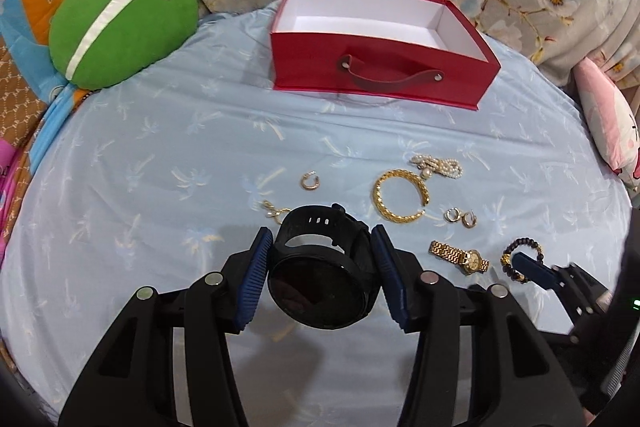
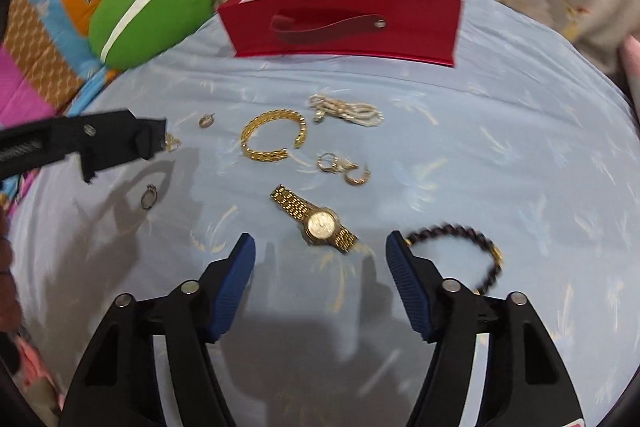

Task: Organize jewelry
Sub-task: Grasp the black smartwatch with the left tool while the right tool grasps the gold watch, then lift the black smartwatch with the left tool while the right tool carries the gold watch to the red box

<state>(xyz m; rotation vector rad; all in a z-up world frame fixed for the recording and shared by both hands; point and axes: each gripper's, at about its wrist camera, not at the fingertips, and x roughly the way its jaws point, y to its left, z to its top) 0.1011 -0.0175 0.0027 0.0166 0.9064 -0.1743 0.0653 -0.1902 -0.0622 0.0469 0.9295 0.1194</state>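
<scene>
My left gripper (image 1: 320, 255) is shut on a black smartwatch (image 1: 320, 275) and holds it just above the pale blue sheet (image 1: 160, 155). An open red box (image 1: 380, 39) with a white inside stands at the back. My right gripper (image 2: 320, 259) is open and empty, low over the sheet, with a gold watch (image 2: 316, 221) just ahead between its fingers. A dark bead bracelet (image 2: 480, 247) lies beside its right finger. A gold bangle (image 2: 272, 135), a pearl string (image 2: 348, 113) and small hoop earrings (image 2: 344, 167) lie farther ahead.
A green cushion (image 1: 120, 27) lies at the back left, a pink pillow (image 1: 608, 131) at the right edge. Small rings (image 1: 310, 181) and a thin gold chain (image 1: 276, 211) lie left of the bangle. A silver ring (image 2: 149, 195) lies near the left gripper's body (image 2: 100, 143).
</scene>
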